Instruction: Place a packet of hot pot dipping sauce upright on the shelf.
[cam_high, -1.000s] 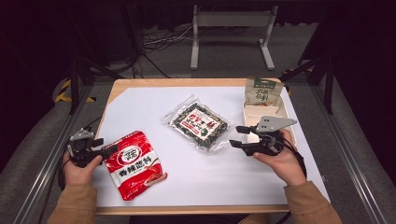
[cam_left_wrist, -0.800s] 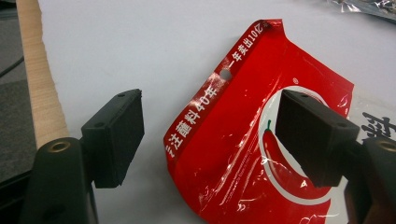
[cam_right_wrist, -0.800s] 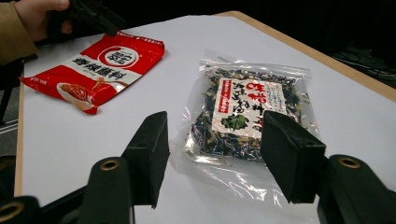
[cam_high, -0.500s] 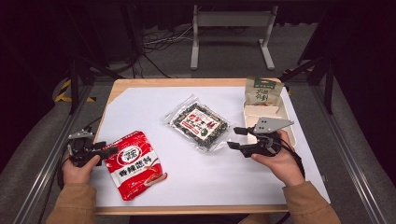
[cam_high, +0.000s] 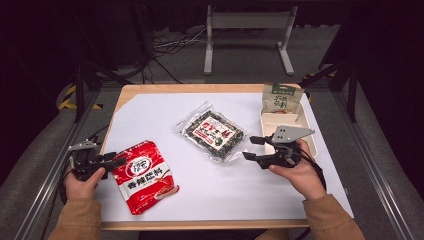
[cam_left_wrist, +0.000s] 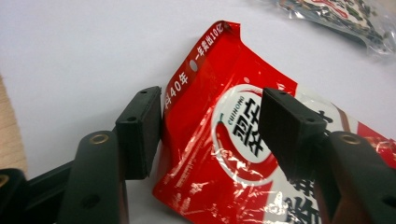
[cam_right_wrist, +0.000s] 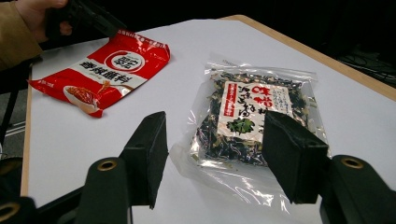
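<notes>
Red pouch (cam_left_wrist: 243, 154) sits between my closing left fingers (cam_left_wrist: 140, 130), not yet pinched; slick foil may slide off. Right fingers (cam_right_wrist: 289, 158) gape, empty.

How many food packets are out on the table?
3: a red packet near the left gripper, a clear packet of dark dried food mid-table, and a green-topped packet standing in the tray at the far right.
</notes>
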